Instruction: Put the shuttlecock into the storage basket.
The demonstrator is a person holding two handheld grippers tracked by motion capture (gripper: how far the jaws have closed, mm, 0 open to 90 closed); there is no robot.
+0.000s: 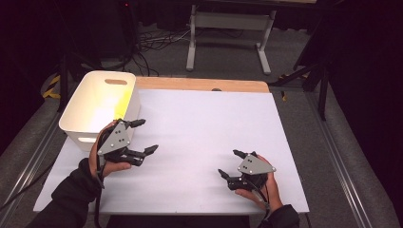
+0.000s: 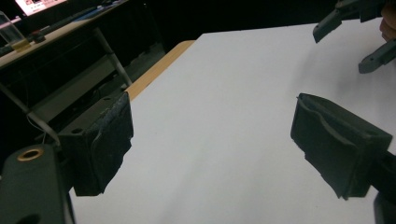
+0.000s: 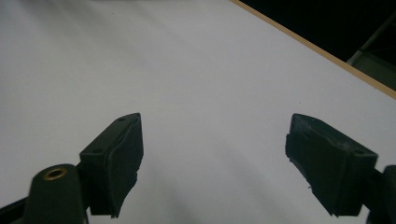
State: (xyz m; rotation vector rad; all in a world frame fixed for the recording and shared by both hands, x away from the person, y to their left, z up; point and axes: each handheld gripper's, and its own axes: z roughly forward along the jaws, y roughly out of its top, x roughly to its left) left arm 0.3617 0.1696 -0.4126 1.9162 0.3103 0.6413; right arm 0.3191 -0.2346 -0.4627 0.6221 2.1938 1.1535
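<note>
- Two sleeved forearms come in at the bottom of the high view, each hand holding a gripper above the white desk [image 1: 204,137].
- Left gripper [image 1: 141,137] hovers at the desk's left side, its jaws spread wide with nothing between them; one jaw tip sits just beside the white bin [image 1: 97,102].
- Seen from the left gripper view, its own jaws stand far apart over bare white desk [image 2: 219,116], and the other gripper [image 2: 355,42] shows in the upper right corner.
- Right gripper [image 1: 231,164] hangs over the desk's near right part, well apart from the left one; its jaws are also released and hold nothing.
- Through the right gripper view, the right gripper [image 3: 212,158] has only white desk surface [image 3: 196,70] between its parted jaws, with the desk's wooden edge [image 3: 322,51] running across the upper right.
- White bin stands at the desk's far left corner, upright, a handle slot in its far wall, its inside lit yellowish.
- Beyond the desk, a pale metal frame [image 1: 228,28] stands on the grey floor.
</note>
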